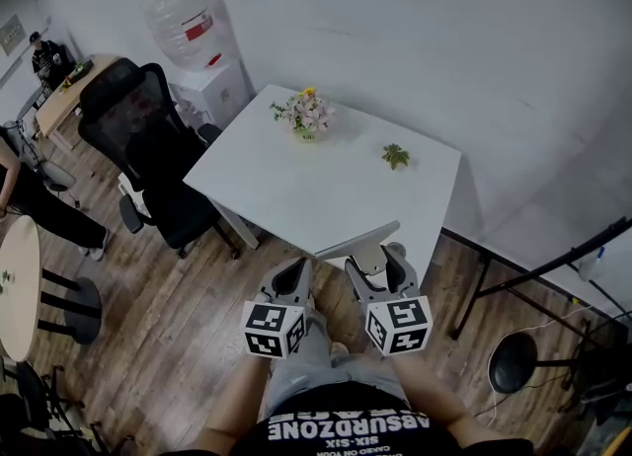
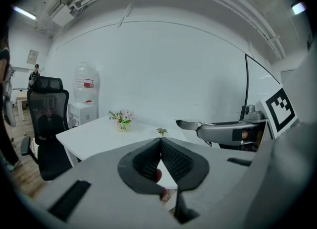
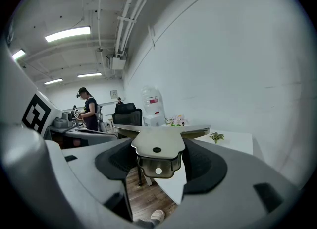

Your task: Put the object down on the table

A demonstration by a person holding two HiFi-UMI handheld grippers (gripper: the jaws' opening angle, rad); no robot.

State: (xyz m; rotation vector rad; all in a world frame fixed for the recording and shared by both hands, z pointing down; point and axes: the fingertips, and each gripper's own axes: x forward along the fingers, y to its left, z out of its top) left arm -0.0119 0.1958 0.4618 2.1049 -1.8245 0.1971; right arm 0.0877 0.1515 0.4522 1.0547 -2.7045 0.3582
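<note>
My right gripper (image 1: pixel 379 268) is shut on the handle of a flat grey metal scraper (image 1: pixel 356 243). Its wide blade points at the near corner of the white table (image 1: pixel 296 197) and hangs above the edge there. In the right gripper view the scraper (image 3: pixel 157 143) fills the gap between the jaws, blade level and spread wide. My left gripper (image 1: pixel 295 270) hovers just to the left, over the wooden floor, shut and with nothing in it. In the left gripper view its tips (image 2: pixel 161 141) meet, and the scraper (image 2: pixel 192 124) shows to the right.
On the table stand a small vase of flowers (image 1: pixel 309 115) and a little green plant (image 1: pixel 396 156). A black office chair (image 1: pixel 148 138) and a water dispenser (image 1: pixel 197 39) are at the table's left. A black stand (image 1: pixel 513 360) is on the right, and a round table (image 1: pixel 18 286) far left.
</note>
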